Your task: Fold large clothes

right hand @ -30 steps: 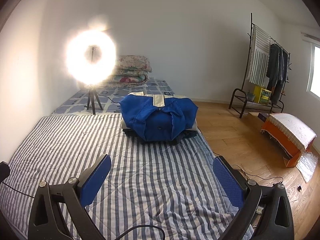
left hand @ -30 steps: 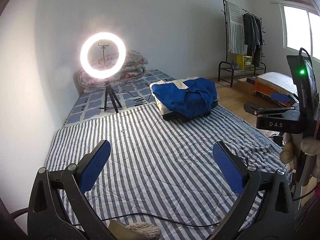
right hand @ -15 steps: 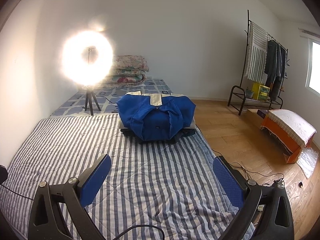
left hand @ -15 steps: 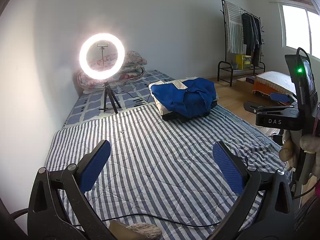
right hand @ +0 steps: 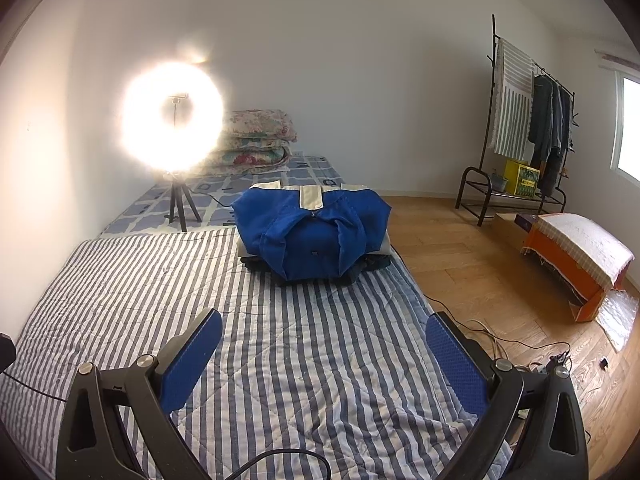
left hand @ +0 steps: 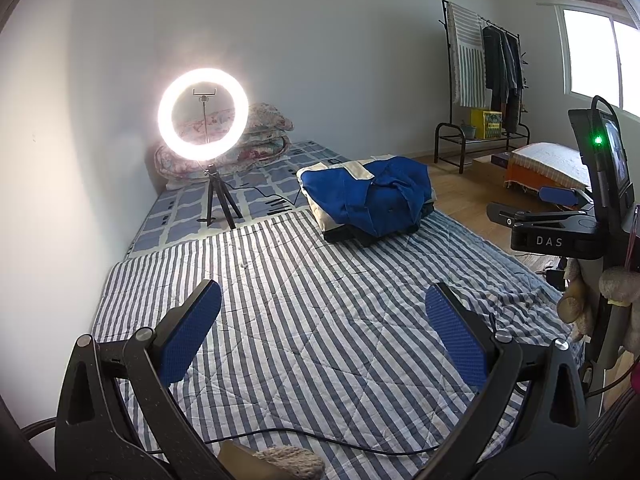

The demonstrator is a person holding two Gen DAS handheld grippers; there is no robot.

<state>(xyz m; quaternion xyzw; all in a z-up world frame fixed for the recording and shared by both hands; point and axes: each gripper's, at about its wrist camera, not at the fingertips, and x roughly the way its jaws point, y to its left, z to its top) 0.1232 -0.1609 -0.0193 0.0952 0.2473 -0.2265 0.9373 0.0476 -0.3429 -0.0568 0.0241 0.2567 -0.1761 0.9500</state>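
Note:
A folded blue garment with cream trim (left hand: 368, 196) lies on top of a stack of dark and light clothes at the far end of the striped quilt (left hand: 320, 320); it also shows in the right wrist view (right hand: 312, 232). My left gripper (left hand: 322, 328) is open and empty, held above the near part of the quilt. My right gripper (right hand: 324, 356) is open and empty, also above the near quilt (right hand: 280, 340), well short of the stack. The right gripper's body shows from the side at the right of the left wrist view (left hand: 560, 216).
A lit ring light on a tripod (left hand: 202, 120) stands at the back left, with folded floral bedding (right hand: 256, 140) behind it. A clothes rack (right hand: 528, 120) and an orange covered box (right hand: 576, 256) stand on the wooden floor at the right. Cables lie on the floor (right hand: 500, 336).
Both views have shifted slightly, so the ring light and clothes stack sit a little further left. Both grippers stay open and empty.

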